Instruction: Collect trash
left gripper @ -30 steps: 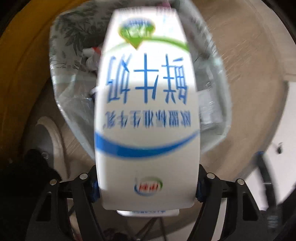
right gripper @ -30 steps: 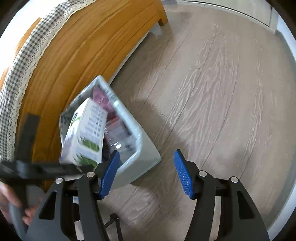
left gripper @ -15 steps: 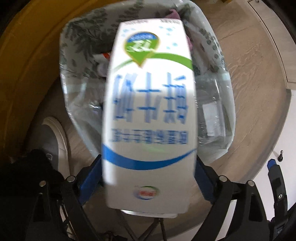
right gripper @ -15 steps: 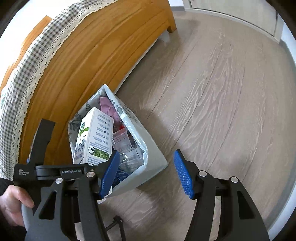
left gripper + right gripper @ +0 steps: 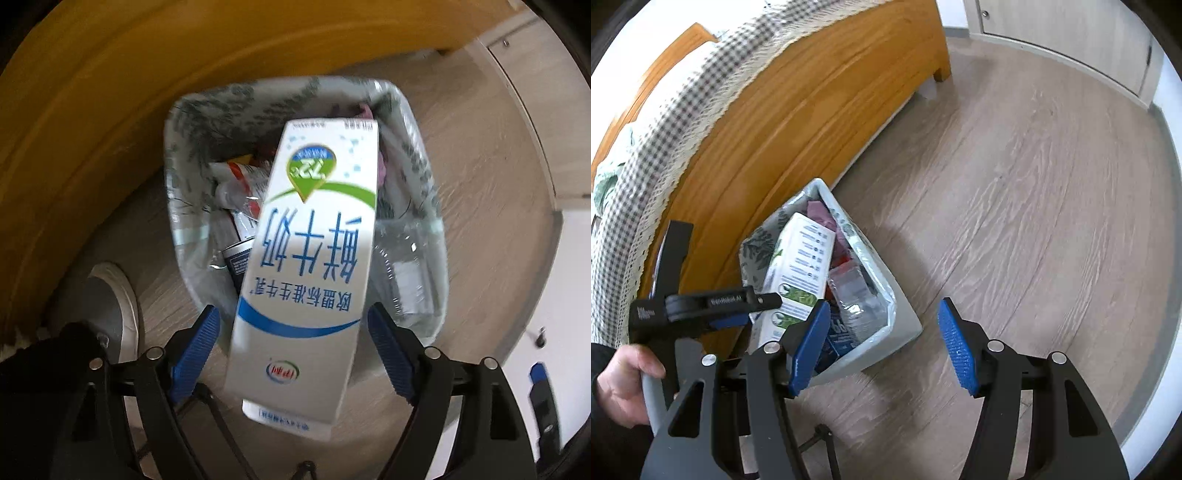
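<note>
Left hand-held gripper [image 5: 291, 354] spread open, milk carton [image 5: 306, 258] loose over trash bin [image 5: 424, 317]; right hand-held gripper [image 5: 882, 343] open, empty. You hold centered, let carton fall inside.

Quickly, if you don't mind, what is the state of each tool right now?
Left tool: open, milk carton loose between its fingers, over the trash bin.
Right tool: open, holding nothing.
</note>
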Demonstrator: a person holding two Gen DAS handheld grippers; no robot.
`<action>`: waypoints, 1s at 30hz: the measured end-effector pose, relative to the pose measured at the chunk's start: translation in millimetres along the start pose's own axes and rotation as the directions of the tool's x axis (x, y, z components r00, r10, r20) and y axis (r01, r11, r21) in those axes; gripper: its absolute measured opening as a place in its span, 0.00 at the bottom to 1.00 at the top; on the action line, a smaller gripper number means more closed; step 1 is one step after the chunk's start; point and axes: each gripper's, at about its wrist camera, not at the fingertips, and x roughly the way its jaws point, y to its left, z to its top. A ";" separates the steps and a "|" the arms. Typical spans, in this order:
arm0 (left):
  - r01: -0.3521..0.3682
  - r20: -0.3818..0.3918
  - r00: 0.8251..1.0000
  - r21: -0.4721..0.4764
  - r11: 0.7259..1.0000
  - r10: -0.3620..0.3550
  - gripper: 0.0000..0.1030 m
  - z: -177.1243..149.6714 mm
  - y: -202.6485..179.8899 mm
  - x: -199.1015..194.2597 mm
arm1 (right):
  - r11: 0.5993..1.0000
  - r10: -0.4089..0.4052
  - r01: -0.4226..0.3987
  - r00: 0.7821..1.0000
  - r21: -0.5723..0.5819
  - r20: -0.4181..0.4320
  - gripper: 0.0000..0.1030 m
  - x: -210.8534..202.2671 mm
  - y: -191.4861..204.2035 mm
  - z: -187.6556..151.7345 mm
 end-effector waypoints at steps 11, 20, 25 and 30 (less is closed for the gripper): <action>0.041 0.072 0.996 0.194 0.980 -0.056 0.80 -15.4 8.5 -111.7 | 0.978 -0.124 0.113 0.991 -0.173 -0.053 0.57 -25.0 45.9 5.4; -0.015 0.340 0.937 0.272 0.962 -0.082 0.81 -46.3 67.4 -245.2 | 0.949 -0.154 0.155 0.988 -0.274 0.027 0.64 -76.9 102.1 18.3; -0.045 0.572 0.814 0.229 0.972 -0.097 0.89 -78.2 139.8 -343.7 | 0.917 -0.084 0.122 0.990 -0.380 0.114 0.65 -105.1 180.0 39.8; -0.141 0.756 0.654 0.090 0.986 0.024 0.93 -104.1 236.9 -432.1 | 0.869 0.045 0.054 0.981 -0.492 0.187 0.71 -126.3 290.3 60.3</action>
